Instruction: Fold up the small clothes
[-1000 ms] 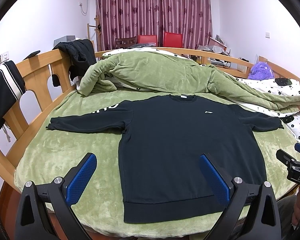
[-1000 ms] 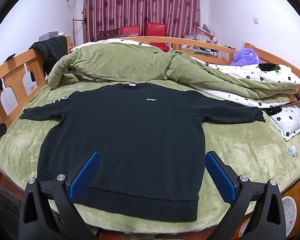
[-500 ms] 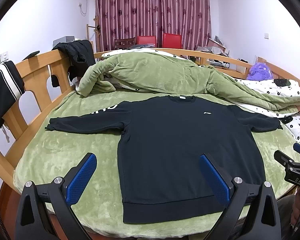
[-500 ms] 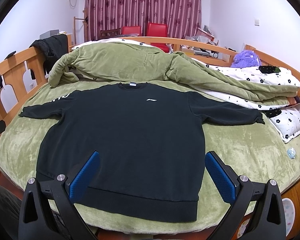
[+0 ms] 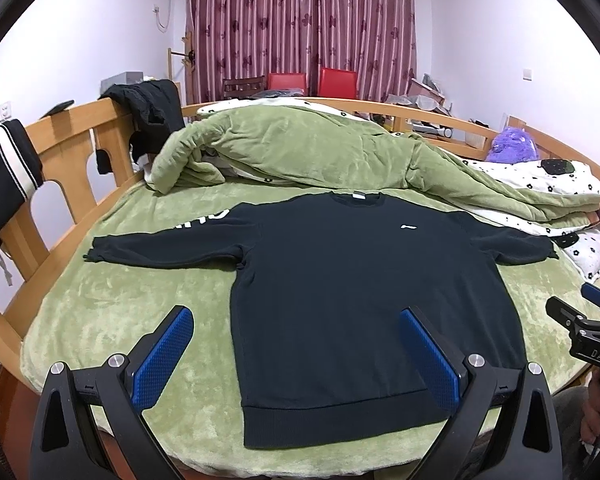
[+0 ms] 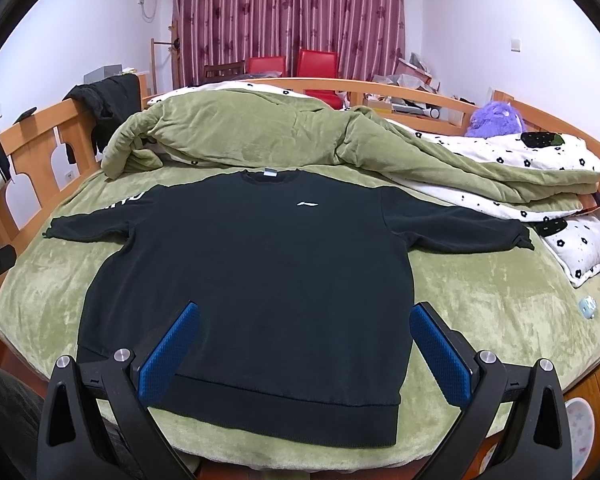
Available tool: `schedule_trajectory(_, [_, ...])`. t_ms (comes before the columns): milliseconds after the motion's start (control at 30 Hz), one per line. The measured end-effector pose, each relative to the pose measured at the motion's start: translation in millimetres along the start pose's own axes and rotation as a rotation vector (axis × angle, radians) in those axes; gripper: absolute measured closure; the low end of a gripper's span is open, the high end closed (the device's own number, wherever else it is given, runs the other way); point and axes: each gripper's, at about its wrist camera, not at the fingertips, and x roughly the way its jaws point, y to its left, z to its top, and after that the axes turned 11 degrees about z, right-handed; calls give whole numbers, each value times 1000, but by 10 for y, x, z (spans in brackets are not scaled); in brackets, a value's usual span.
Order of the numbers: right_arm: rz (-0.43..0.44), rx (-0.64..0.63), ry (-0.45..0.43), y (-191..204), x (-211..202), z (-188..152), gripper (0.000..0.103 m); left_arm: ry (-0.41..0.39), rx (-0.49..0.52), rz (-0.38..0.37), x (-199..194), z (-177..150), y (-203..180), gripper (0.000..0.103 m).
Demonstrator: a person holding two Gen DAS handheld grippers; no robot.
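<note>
Black sweatshirt [image 5: 340,304] [image 6: 260,280] lay flat and face up on a green plush blanket [image 5: 112,304] [image 6: 480,292] covering a wood-framed bed [image 5: 64,128], both sleeves stretched out to the sides, collar toward the far end and ribbed hem at the near edge. A small white logo [image 6: 307,203] marked the chest, and white lettering showed on the shoulder of the left-hand sleeve, though it was too foreshortened to read. The left gripper [image 5: 296,348] hovered above the near edge of the bed with its blue-padded fingers spread wide and nothing between them, one finger over bare blanket and the other over the lower part of the garment. The right gripper [image 6: 304,344] was likewise spread wide and empty, its fingers framing the sweatshirt's lower half just above the hem. In the left wrist view, the right gripper's black body appeared at the far right edge. Behind the sweatshirt, a rumpled green quilt [image 5: 300,152] [image 6: 260,132] with a white flowered lining was heaped across the bed, with a purple plush toy [image 6: 496,118] beyond it. A dark garment [image 5: 152,112] hung over the bed rail, and maroon curtains [image 6: 288,12] closed the back of the room
</note>
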Motion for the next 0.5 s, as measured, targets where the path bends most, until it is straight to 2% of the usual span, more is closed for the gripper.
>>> schedule_trajectory(100, [-14,-24,11,-9,16,11,0,-1,-2,-14,4,7,66,0])
schedule_trajectory(267, [-39,-38,25,-6,43,83,0,-33,44,52,26,80,211,0])
schedule_trajectory(500, [-17,-53,23,163,244,452,0,-13,-23,114,239,278,676,0])
